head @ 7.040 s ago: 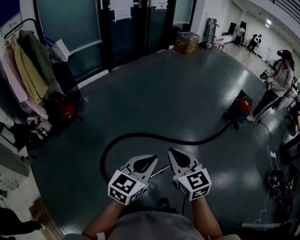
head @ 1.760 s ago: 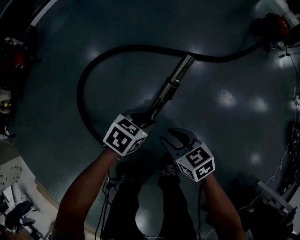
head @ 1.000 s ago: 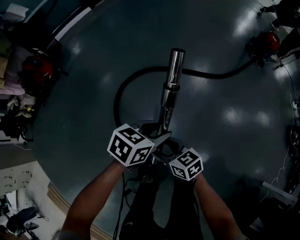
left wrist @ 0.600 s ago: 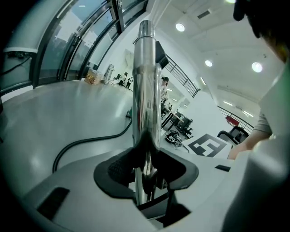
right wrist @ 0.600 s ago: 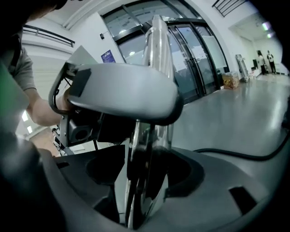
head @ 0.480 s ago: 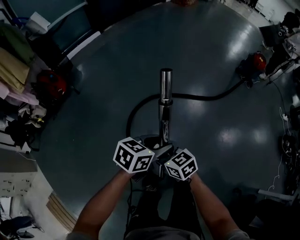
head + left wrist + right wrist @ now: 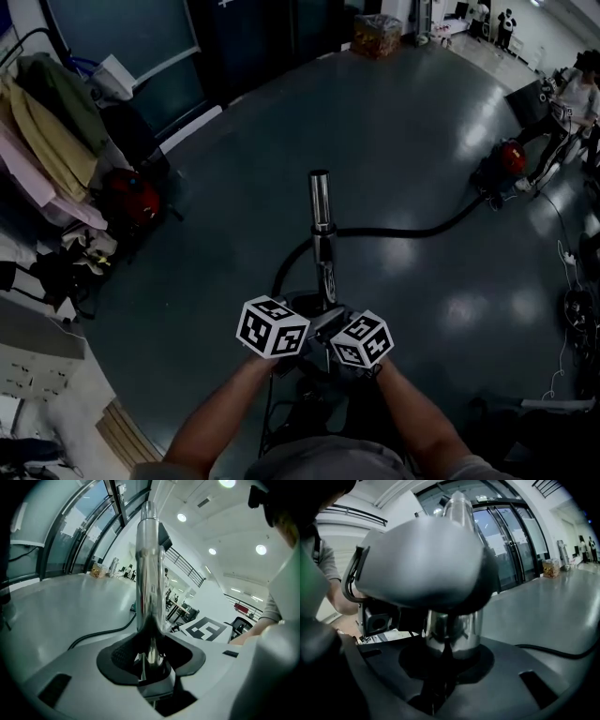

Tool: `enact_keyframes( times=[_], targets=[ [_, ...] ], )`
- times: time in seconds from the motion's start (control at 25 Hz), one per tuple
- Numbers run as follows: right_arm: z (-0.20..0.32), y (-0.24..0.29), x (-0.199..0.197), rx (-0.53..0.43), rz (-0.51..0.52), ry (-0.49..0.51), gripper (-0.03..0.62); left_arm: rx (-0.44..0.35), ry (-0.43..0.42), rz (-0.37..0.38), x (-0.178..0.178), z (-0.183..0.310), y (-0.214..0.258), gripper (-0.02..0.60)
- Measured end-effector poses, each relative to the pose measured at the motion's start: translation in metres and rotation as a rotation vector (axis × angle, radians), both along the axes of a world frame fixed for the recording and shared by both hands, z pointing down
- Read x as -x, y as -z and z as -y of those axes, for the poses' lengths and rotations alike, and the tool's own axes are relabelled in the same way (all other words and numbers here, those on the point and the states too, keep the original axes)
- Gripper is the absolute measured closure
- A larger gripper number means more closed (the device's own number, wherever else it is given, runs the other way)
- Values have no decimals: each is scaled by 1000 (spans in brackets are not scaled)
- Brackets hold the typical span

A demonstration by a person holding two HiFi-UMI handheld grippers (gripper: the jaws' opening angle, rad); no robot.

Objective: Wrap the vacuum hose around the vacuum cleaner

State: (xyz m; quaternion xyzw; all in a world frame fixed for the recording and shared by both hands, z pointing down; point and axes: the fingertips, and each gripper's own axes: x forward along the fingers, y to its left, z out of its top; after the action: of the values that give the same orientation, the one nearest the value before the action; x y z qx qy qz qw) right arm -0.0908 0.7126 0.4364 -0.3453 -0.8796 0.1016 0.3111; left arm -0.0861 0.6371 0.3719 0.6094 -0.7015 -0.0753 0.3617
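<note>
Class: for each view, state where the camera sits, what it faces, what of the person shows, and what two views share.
Head view: on the head, facing down at the floor; forearms, left gripper, right gripper show.
Left gripper view: on that gripper, facing along the metal wand its jaws clamp; a sleeve at right.
Right gripper view: on that gripper, facing the wand its jaws have just been closing on; left gripper looms above.
Shared: all show the wand and hose.

Chrome wand (image 7: pixel 320 202) is pointing toward twelve o'clock, black hose (image 7: pixel 403 232) trailing across the floor (image 7: pixel 281 122) to red vacuum cleaner (image 7: pixel 507 157) at two o'clock.
</note>
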Motion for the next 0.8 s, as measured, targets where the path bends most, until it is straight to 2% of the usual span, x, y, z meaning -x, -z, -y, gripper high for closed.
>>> enact_keyframes(
  times=[0.16,0.4,0.44,0.52,0.6,0.64,0.72,0.8],
  targets=[
    [-2,12,-7,-34,-17,40,523,-25,24,10,-4,-5,15,403],
    [15,27,-6,-68,-43,105,526,9,44,79,2,8,32,400],
    [18,28,-6,-66,-48,115,526,23,47,110,3,10,34,396],
    [26,32,-2,-60,-56,134,526,61,65,220,11,14,41,373],
    [38,36,6,-53,-58,151,526,89,92,321,22,19,48,331],
    [44,38,10,-49,-59,161,528,95,105,341,27,21,52,313],
    [55,42,16,-46,-66,184,526,112,126,359,36,22,58,311],
    [67,45,24,-51,-73,210,527,153,139,408,46,21,66,311]
  ],
)
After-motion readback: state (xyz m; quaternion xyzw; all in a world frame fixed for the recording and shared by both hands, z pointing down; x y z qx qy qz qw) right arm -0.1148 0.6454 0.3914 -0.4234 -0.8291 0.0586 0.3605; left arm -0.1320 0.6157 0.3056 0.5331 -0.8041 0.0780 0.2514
